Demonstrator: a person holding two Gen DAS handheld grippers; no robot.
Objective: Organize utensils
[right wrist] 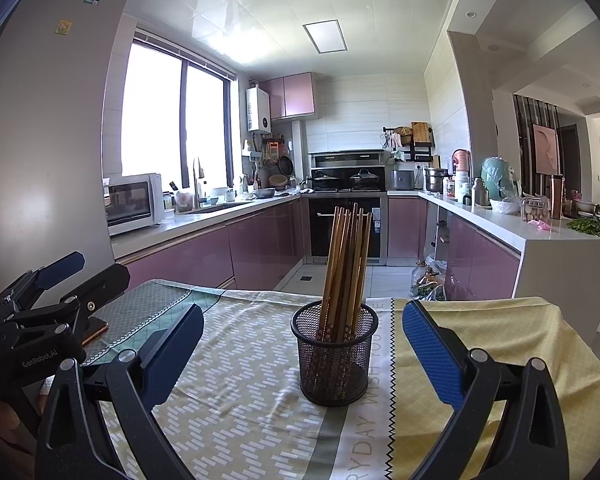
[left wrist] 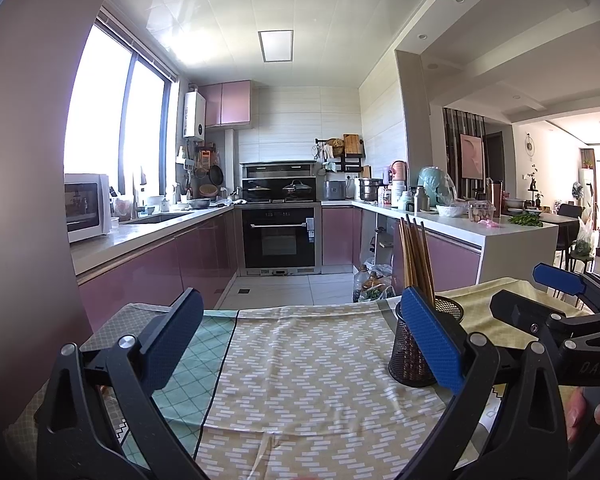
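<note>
— Both sets of jaws stand spread wide and grip nothing. The left gripper (left wrist: pixel 302 344) hovers over bare cloth; the right gripper (right wrist: pixel 302 344) frames the holder.

— How many holders?

— One: a black wire-mesh cup (right wrist: pixel 334 354), round, upright on the tablecloth (right wrist: pixel 236 368), between the right gripper's blue textured pads (right wrist: pixel 432 354) without touching either.

— And the utensils?

— Wooden chopsticks (right wrist: pixel 346 264), slim, brown, about eight as far as I can count, all standing in the cup and fanning slightly at the top. From the left wrist view the same cup sits just behind the right-hand pad, partly hidden.

— The cloth?

— Patchwork of prints: beige with white dashes, teal lattice, yellow check, a zigzag seam and printed letters.

— Anything else?

— A person's fingers (left wrist: pixel 598 412) at the edge, by the other gripper's black frame.
</note>
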